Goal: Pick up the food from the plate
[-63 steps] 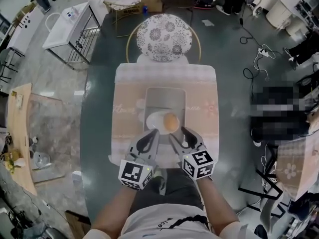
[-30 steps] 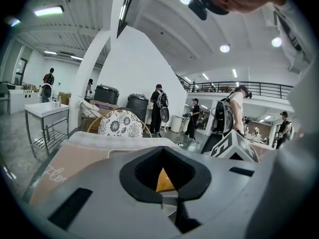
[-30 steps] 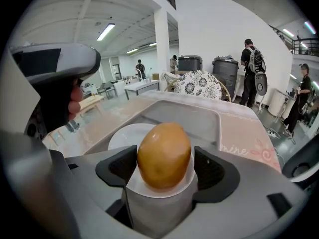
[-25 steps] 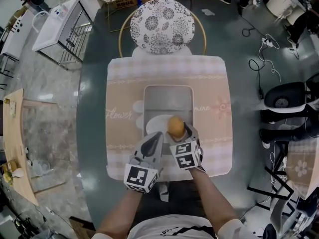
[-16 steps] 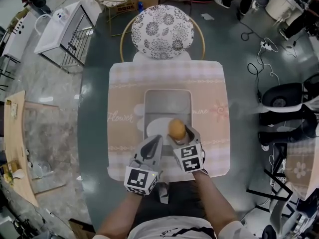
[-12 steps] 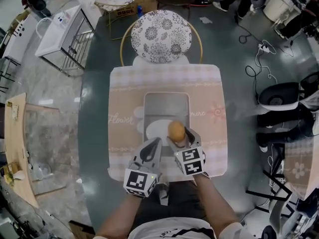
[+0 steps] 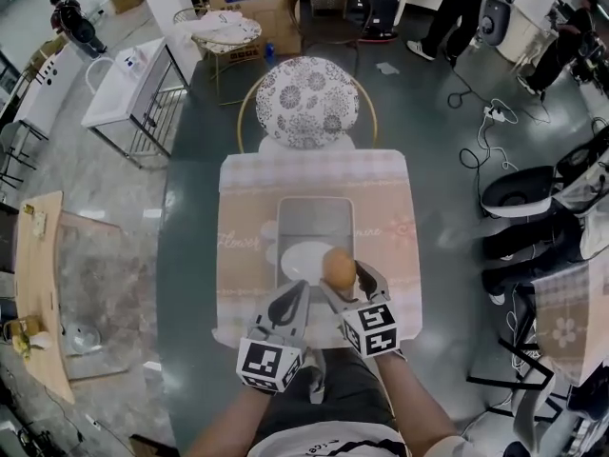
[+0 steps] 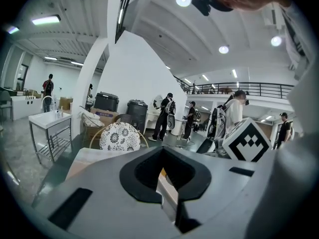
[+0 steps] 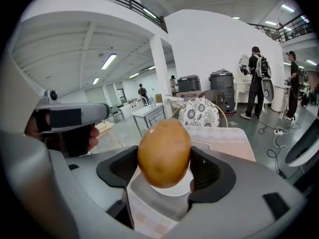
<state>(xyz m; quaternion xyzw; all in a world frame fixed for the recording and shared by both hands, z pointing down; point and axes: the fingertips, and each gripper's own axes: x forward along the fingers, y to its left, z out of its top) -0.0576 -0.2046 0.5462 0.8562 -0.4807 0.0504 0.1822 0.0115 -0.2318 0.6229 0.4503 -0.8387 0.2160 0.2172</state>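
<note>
The right gripper [image 7: 344, 279] is clamped on the food [image 7: 337, 267], a smooth, egg-shaped brown piece. The right gripper view shows its two jaws pressing against the food's left and right sides, with the rounded top standing up above them. Under the food lies the white plate [image 7: 297, 260], which sits at the near end of a grey tray [image 7: 314, 217]. In the head view the food overlaps the plate's right rim, and it looks raised over the plate, though how far clear of it cannot be told. The tray lies along the middle of a pink and beige tablecloth [image 7: 243, 246] spread on a glass table [image 7: 186, 255]. The left gripper [image 7: 297, 291] hovers just beside the right one, over the cloth's near edge. Its jaws are closed together with nothing held between them. A chair [image 7: 306, 103] with a flower-patterned cushion stands at the table's far edge.
</note>
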